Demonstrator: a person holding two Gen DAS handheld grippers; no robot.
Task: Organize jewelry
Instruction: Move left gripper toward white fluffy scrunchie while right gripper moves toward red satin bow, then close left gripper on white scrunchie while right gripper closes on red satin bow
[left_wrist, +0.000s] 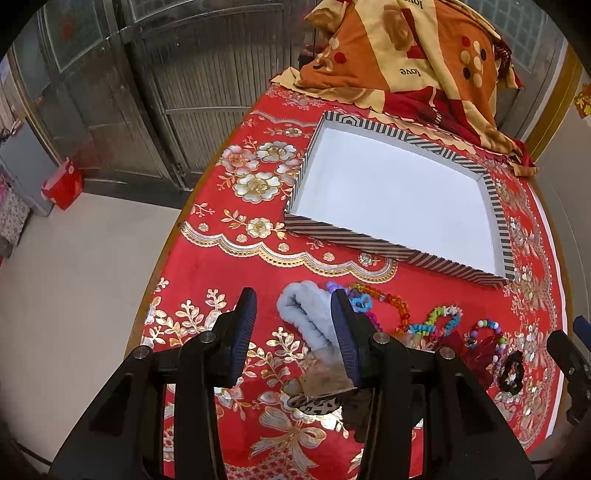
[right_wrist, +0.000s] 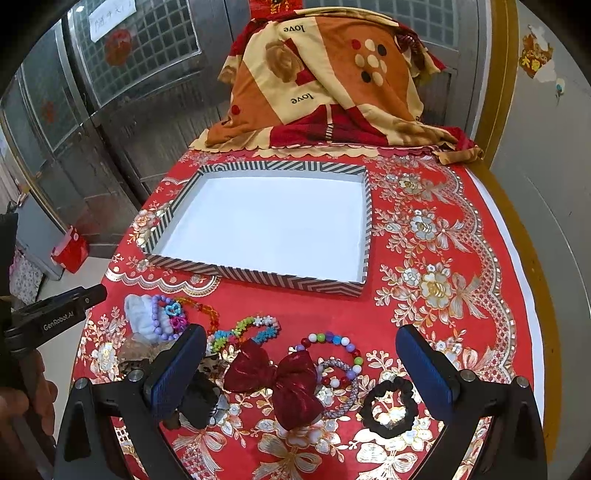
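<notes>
Red-clothed table (right_wrist: 461, 206): both grippers, left (left_wrist: 293, 325) and right (right_wrist: 301, 365), hover released over jewelry (right_wrist: 328, 354) lying before the bare tray (right_wrist: 295, 282); sorting looks unstarted, and a first grasp seems next.

Tray (right_wrist: 255, 277) lay on the worktop (right_wrist: 424, 314), heaped blanket (right_wrist: 325, 85) behind it at the far edge, row of jewelry before it: fluffy scrunchie (right_wrist: 142, 317) leftmost, bead bracelets (right_wrist: 332, 343) in the middle, bow (right_wrist: 280, 384) nearer, dark scrunchie (right_wrist: 388, 406) rightmost, box (right_wrist: 70, 251) on the floor left of the worktop.
</notes>
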